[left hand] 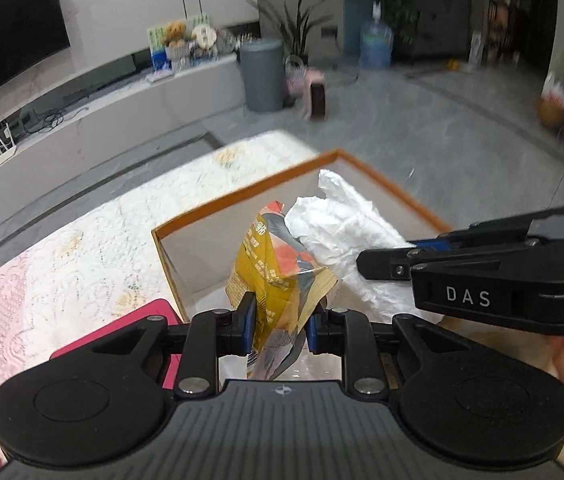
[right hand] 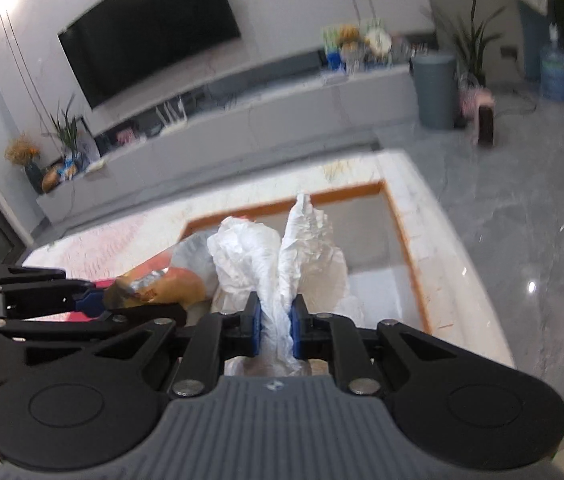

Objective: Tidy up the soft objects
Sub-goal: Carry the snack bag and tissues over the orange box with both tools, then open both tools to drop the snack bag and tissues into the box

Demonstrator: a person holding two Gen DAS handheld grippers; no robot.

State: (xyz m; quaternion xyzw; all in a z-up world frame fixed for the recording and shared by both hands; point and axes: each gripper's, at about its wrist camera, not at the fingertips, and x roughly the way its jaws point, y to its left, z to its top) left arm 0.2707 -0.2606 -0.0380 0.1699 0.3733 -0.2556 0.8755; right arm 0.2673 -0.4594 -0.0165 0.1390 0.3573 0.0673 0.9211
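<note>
Living-room worktop [left hand: 82, 240] under patterned cloth; left tongs [left hand: 280, 320] clamping crumpled yellow snack bag [left hand: 278, 264], right tongs [right hand: 276, 322] pinching white plastic bag [right hand: 302, 248], both above orange-rimmed box [left hand: 242, 200]; probably releasing inside next

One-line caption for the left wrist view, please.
Left claw pinches a crumpled yellow snack bag above the orange-rimmed box, beside the white plastic bag and right claw.

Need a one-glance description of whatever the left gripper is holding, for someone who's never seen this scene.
Find the orange-rimmed box on the pale patterned table. Over its near end, the left gripper is shut on a crumpled yellow snack bag with orange and grey patches and printed text. Its neighbour, the white plastic bag pinched in the right gripper, is plain white; the snack bag alone is coloured and printed.
</note>
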